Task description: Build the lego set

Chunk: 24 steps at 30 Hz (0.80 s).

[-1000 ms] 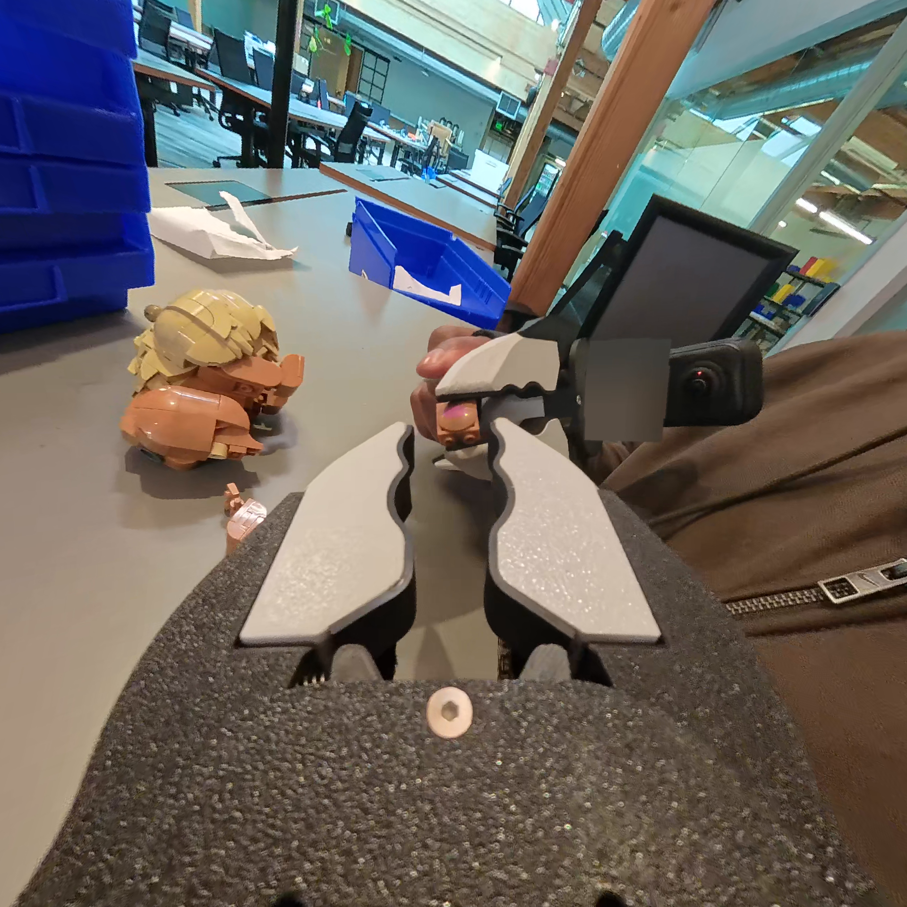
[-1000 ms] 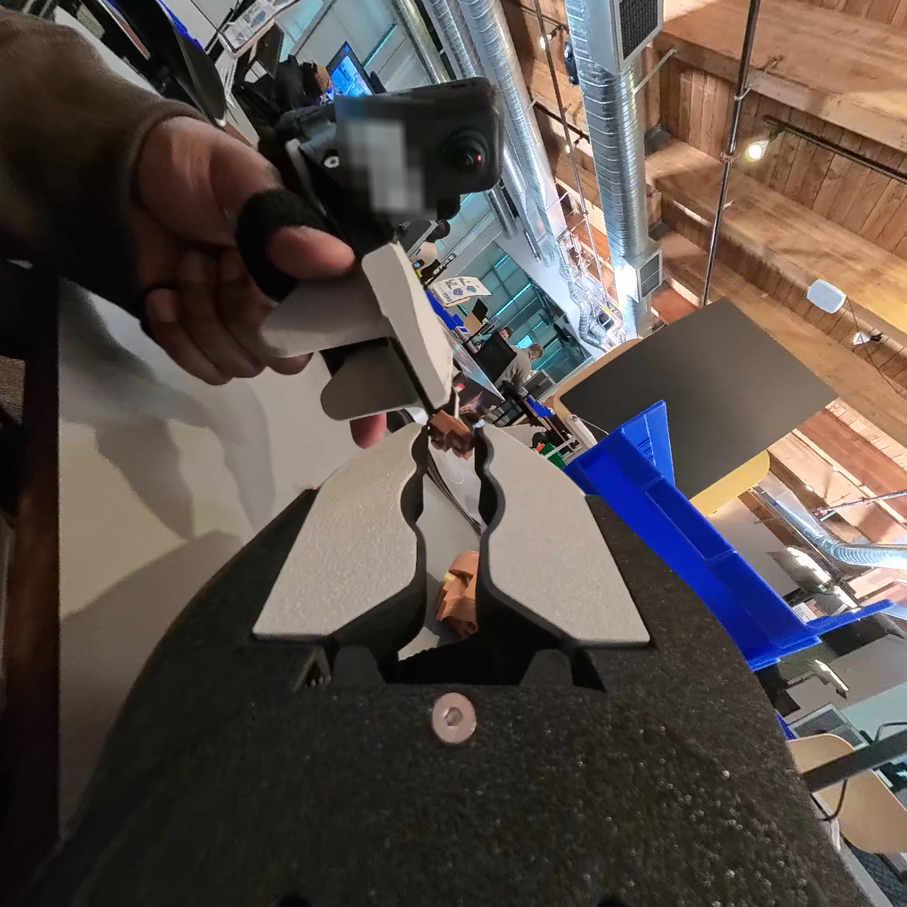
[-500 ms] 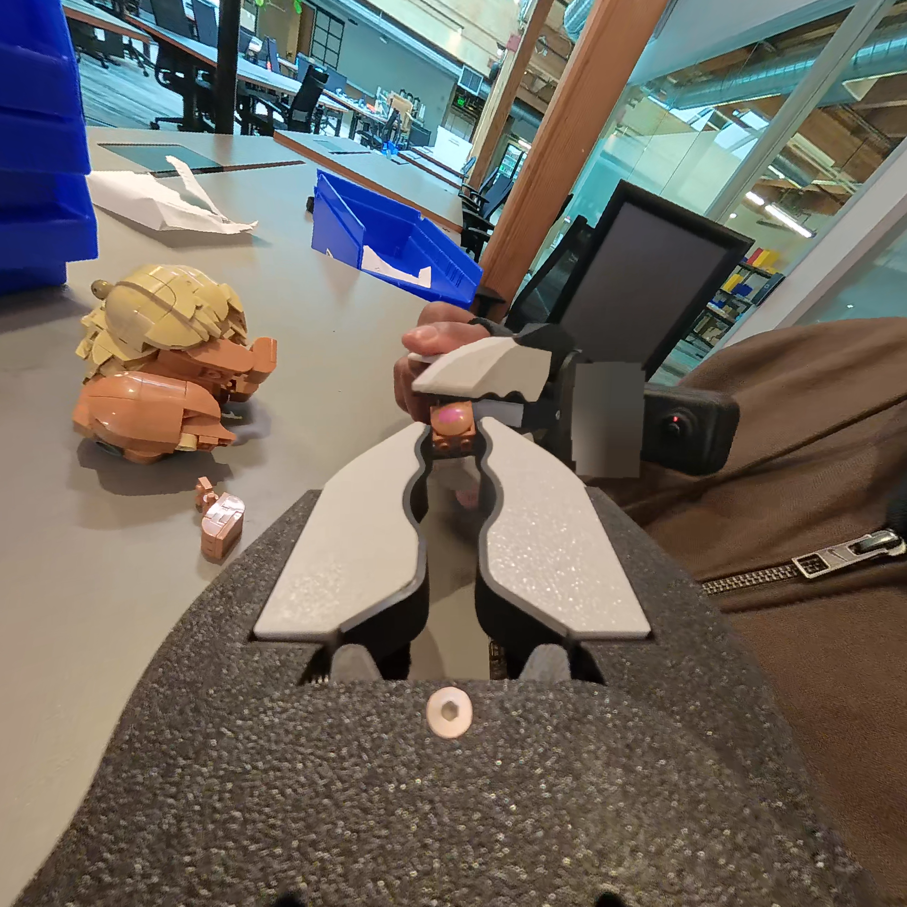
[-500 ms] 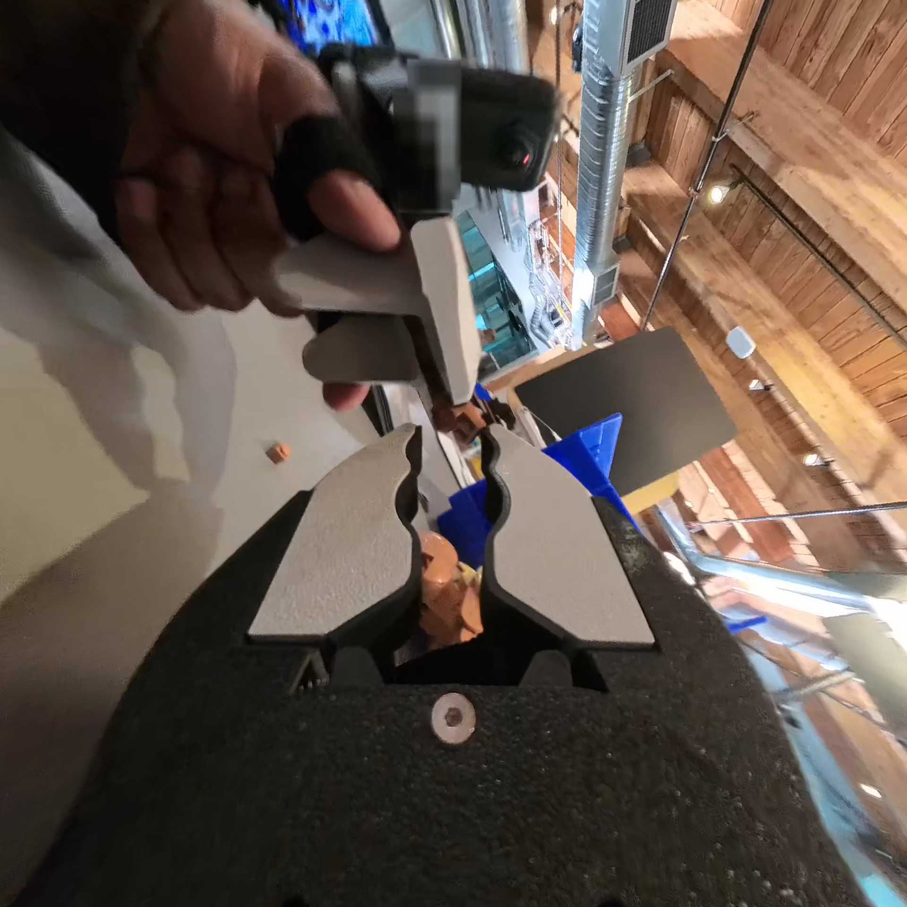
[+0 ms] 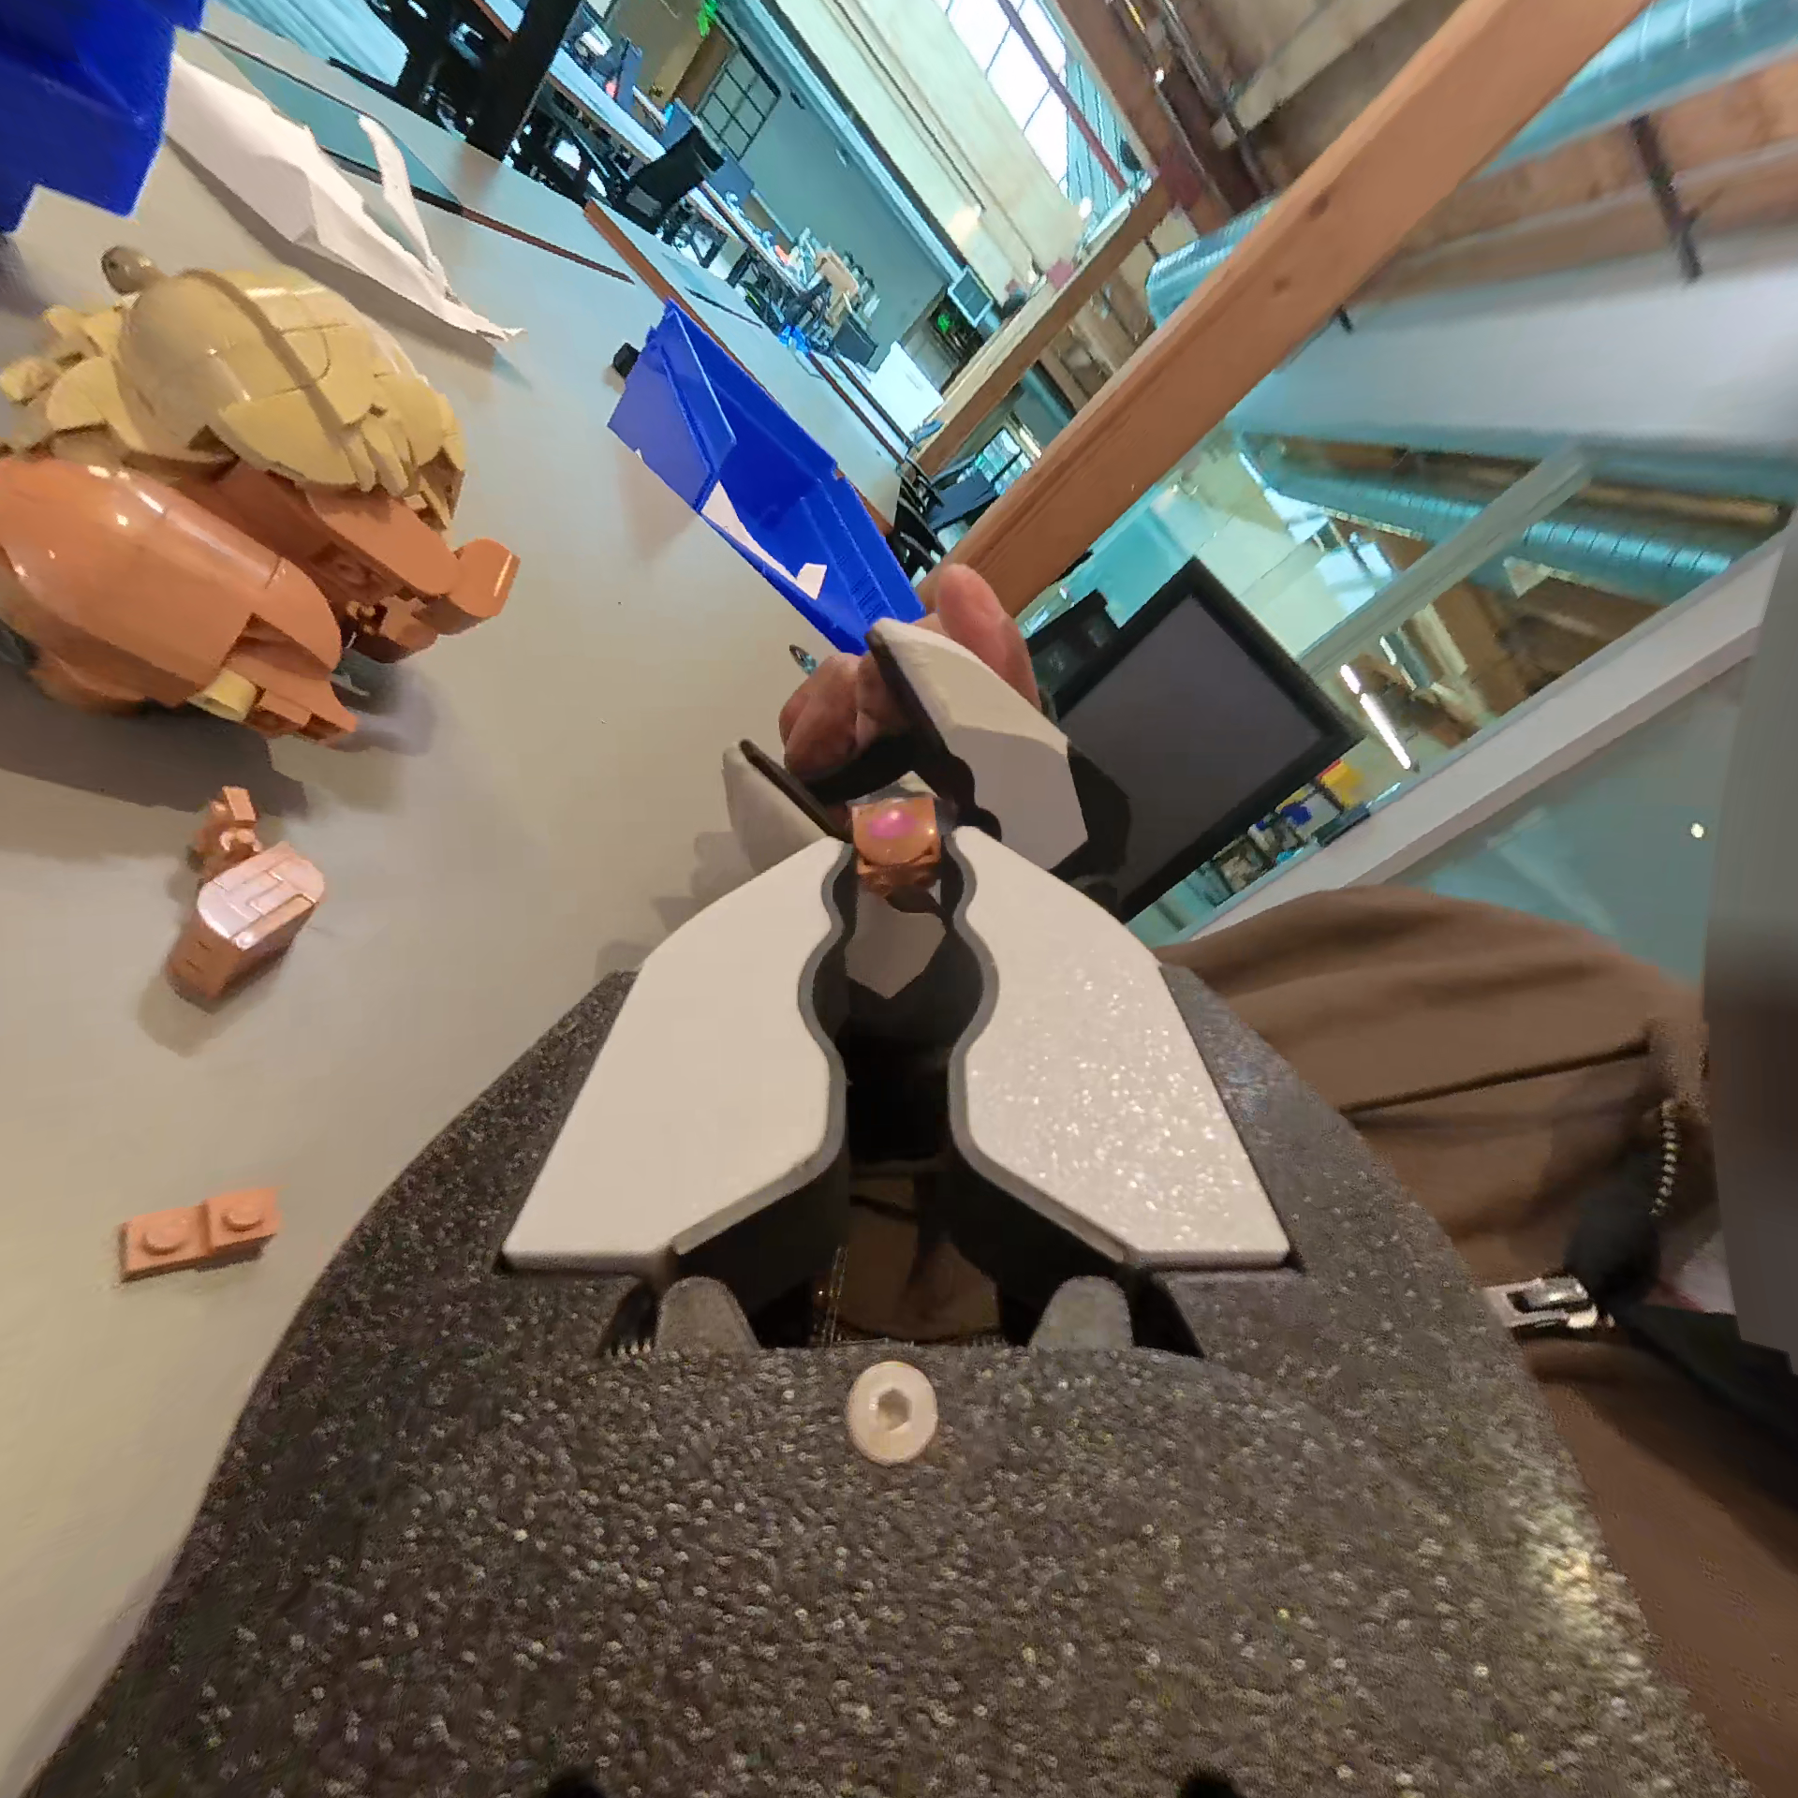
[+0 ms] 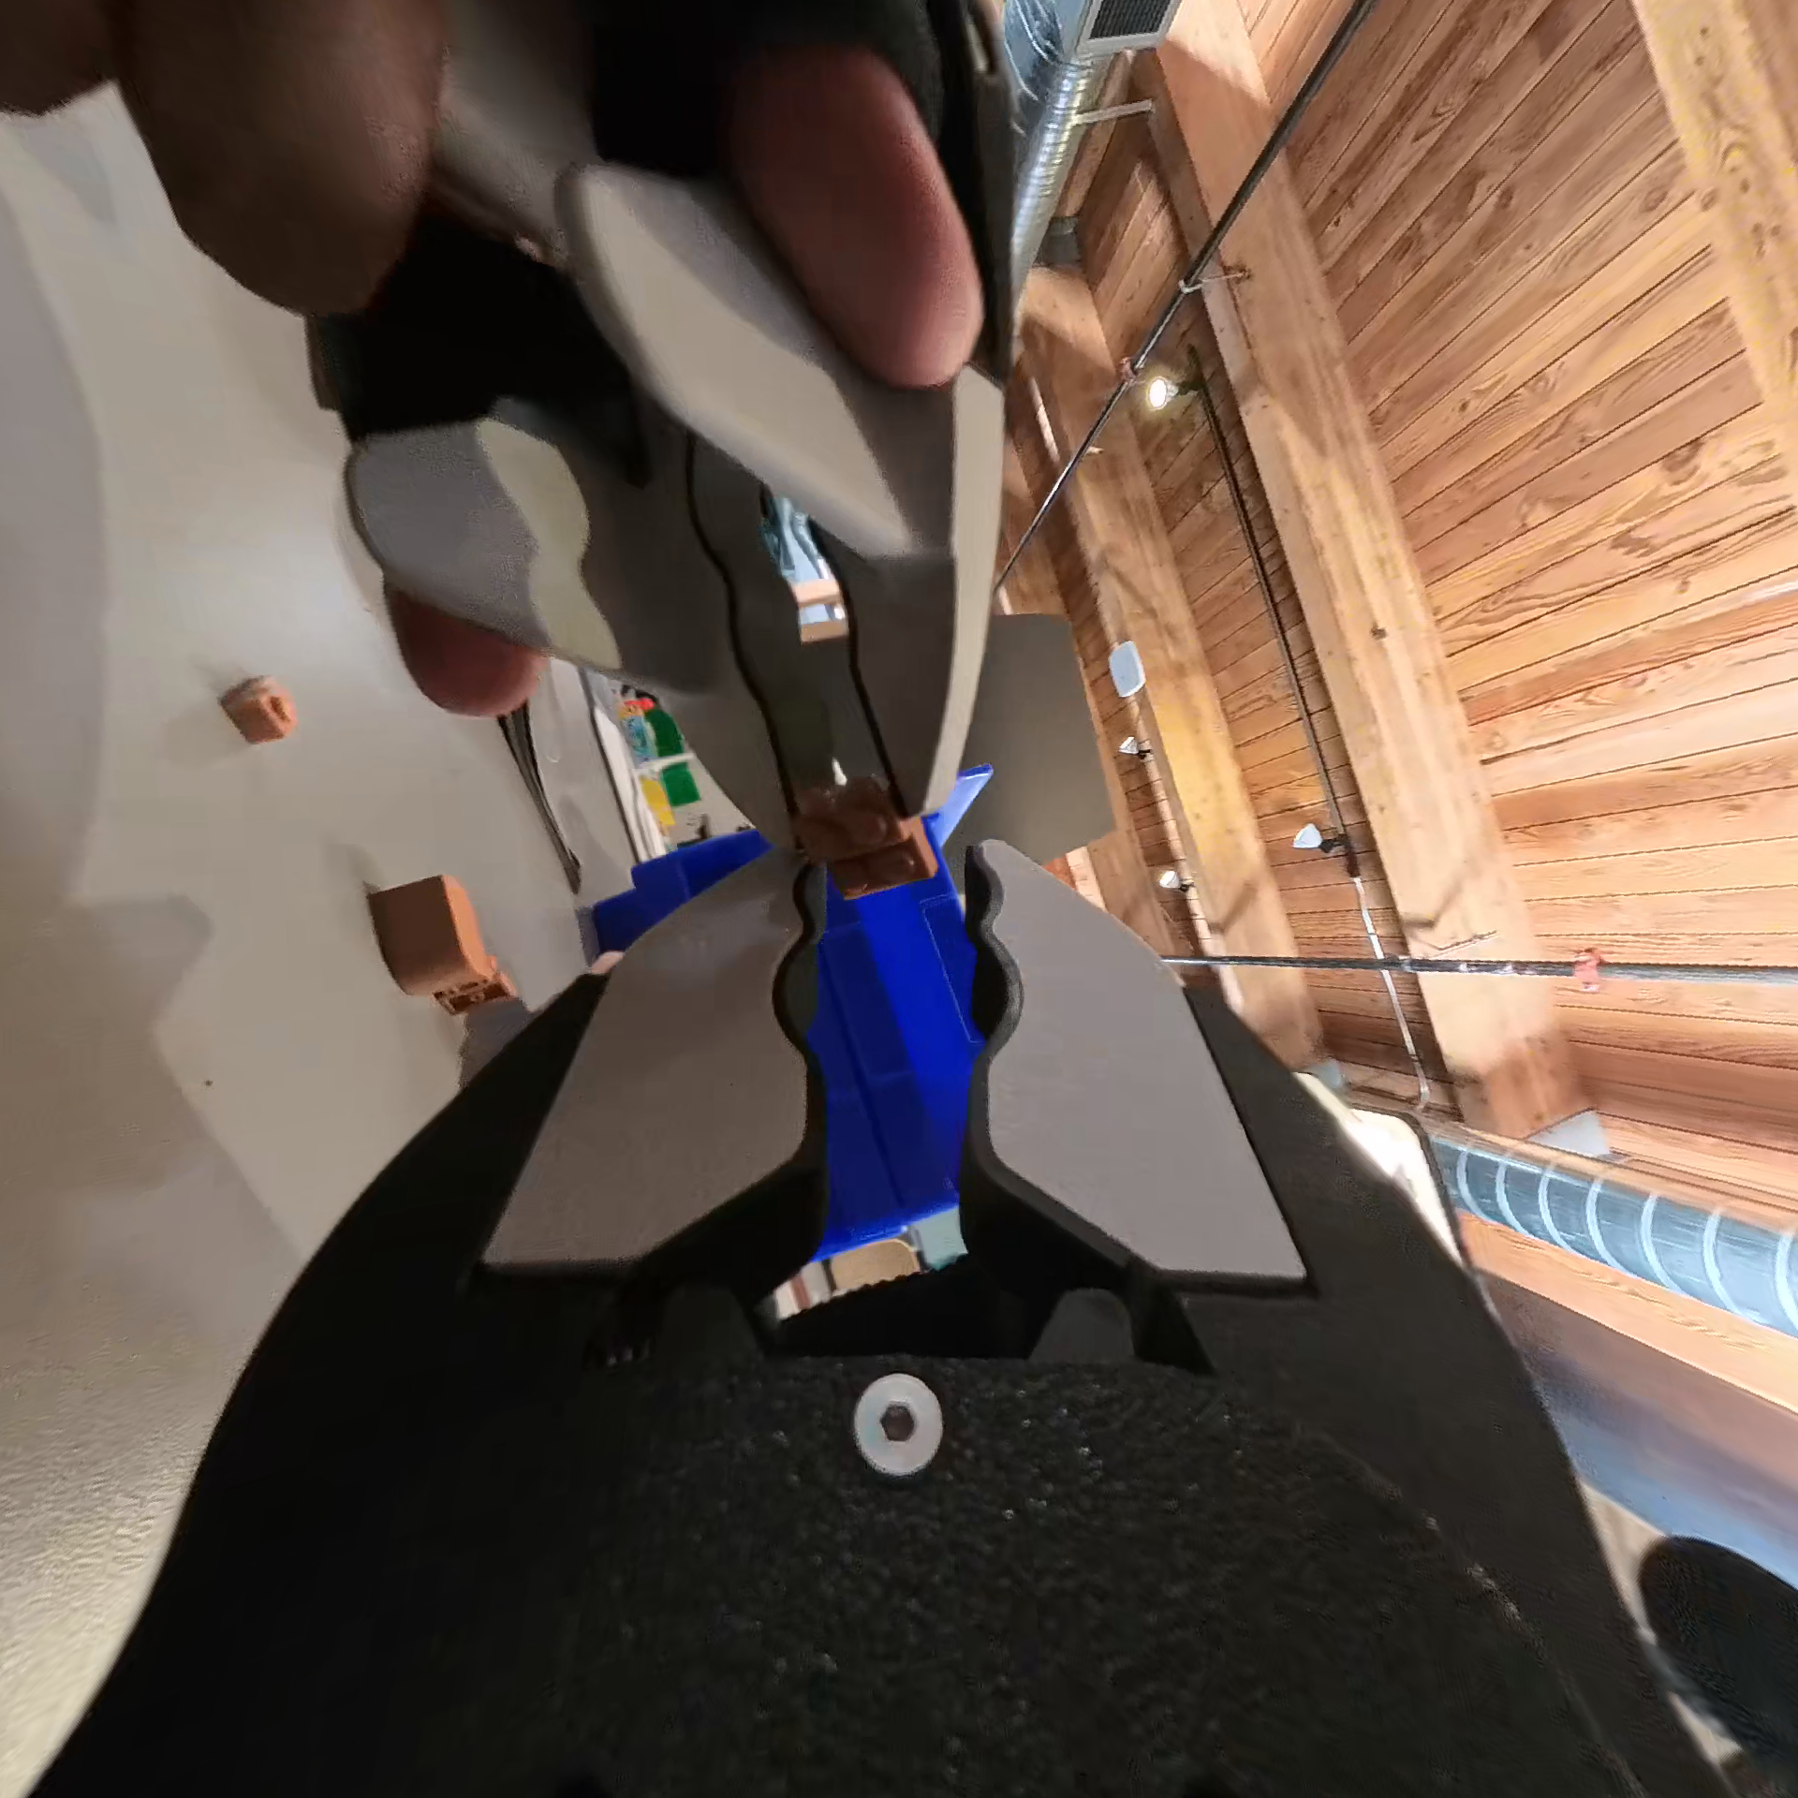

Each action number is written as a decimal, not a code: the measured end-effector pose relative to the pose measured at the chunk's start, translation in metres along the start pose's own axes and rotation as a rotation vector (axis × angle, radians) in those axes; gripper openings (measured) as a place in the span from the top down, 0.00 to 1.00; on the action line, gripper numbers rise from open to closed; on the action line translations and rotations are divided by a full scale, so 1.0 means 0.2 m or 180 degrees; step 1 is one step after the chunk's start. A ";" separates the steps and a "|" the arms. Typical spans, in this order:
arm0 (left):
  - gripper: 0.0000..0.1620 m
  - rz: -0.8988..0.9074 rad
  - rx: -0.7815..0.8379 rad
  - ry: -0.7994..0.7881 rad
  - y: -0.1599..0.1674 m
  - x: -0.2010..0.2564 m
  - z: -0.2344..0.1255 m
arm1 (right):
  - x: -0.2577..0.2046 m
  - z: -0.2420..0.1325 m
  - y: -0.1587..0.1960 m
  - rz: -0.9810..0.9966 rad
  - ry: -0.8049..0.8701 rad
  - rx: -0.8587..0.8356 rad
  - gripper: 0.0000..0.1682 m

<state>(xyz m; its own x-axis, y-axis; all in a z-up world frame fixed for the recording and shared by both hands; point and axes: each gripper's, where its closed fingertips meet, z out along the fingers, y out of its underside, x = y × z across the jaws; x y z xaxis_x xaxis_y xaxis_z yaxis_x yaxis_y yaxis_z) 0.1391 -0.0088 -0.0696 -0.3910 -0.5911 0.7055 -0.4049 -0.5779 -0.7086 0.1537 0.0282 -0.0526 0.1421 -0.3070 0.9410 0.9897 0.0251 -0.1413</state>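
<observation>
Blue bin (image 5: 749,486), crumpled white paper (image 5: 321,204) on grey table (image 5: 545,739); dark monitor (image 5: 1177,739) nr wooden beam (image 5: 1255,282).

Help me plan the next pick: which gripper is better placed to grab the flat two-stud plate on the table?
Right, probably. The right gripper is open and empty, while the left gripper is shut on the small brown piece. The flat plate lies loose on the table.

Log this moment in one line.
left gripper: shut on brown lego piece | right gripper: open, close to piece | lego model: lying aside
</observation>
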 end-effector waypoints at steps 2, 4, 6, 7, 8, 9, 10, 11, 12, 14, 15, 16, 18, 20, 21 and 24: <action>0.90 -0.0097 0.0084 -0.0038 -0.01 -0.01 0.00 | -0.01 0.00 0.00 -0.0142 0.0033 -0.0029 0.84; 0.90 -0.0146 0.0152 -0.0108 -0.02 -0.02 0.00 | -0.02 0.01 0.00 -0.0228 0.0024 -0.0046 0.83; 0.90 -0.0193 0.0191 -0.0151 -0.02 -0.03 0.00 | -0.02 0.01 0.01 -0.0258 -0.0008 -0.0063 0.83; 0.90 -0.0220 0.0211 -0.0159 -0.02 -0.04 0.00 | -0.03 0.01 0.01 -0.0270 -0.0018 -0.0073 0.84; 0.90 -0.0243 0.0224 -0.0171 -0.02 -0.04 0.00 | -0.03 0.01 0.01 -0.0289 -0.0030 -0.0084 0.84; 0.90 -0.0258 0.0233 -0.0188 -0.02 -0.04 0.00 | -0.03 0.01 0.02 -0.0309 -0.0044 -0.0097 0.84; 0.90 -0.0275 0.0243 -0.0208 -0.02 -0.05 0.00 | -0.04 0.01 0.02 -0.0326 -0.0059 -0.0109 0.85; 0.90 -0.0289 0.0255 -0.0224 -0.02 -0.05 0.00 | -0.04 0.01 0.02 -0.0344 -0.0070 -0.0119 0.85; 0.90 -0.0299 0.0261 -0.0241 -0.02 -0.05 0.00 | -0.05 0.01 0.02 -0.0357 -0.0090 -0.0126 0.86; 0.90 -0.0299 0.0253 -0.0297 -0.02 -0.06 0.00 | -0.05 0.02 0.03 -0.0377 -0.0103 -0.0143 0.88; 0.90 -0.0308 0.0243 -0.0299 -0.02 -0.06 0.00 | -0.05 0.01 0.03 -0.0379 -0.0095 -0.0145 0.89; 0.90 -0.0317 0.0240 -0.0295 -0.02 -0.06 0.00 | -0.05 0.02 0.03 -0.0377 -0.0106 -0.0146 0.89; 0.90 -0.0263 0.0205 -0.0314 -0.02 -0.06 0.00 | -0.06 0.02 0.03 -0.0366 -0.0133 -0.0147 0.90; 0.90 -0.0212 0.0185 -0.0330 -0.02 -0.06 0.00 | -0.06 0.02 0.03 -0.0304 -0.0162 -0.0147 0.90; 0.89 -0.0164 0.0181 -0.0349 -0.02 -0.07 -0.01 | -0.06 0.02 0.04 -0.0258 -0.0176 -0.0155 0.90; 0.84 0.0118 0.0143 -0.0490 -0.02 -0.08 -0.03 | -0.08 0.02 0.06 -0.0134 -0.0278 -0.0201 0.90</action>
<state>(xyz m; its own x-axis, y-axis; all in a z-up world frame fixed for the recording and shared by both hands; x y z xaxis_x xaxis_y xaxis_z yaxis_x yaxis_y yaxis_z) 0.1425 0.0055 -0.0772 -0.2723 -0.6898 0.6709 -0.3537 -0.5767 -0.7364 0.1633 0.0378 -0.0676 0.1042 -0.2223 0.9694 0.9920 -0.0468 -0.1174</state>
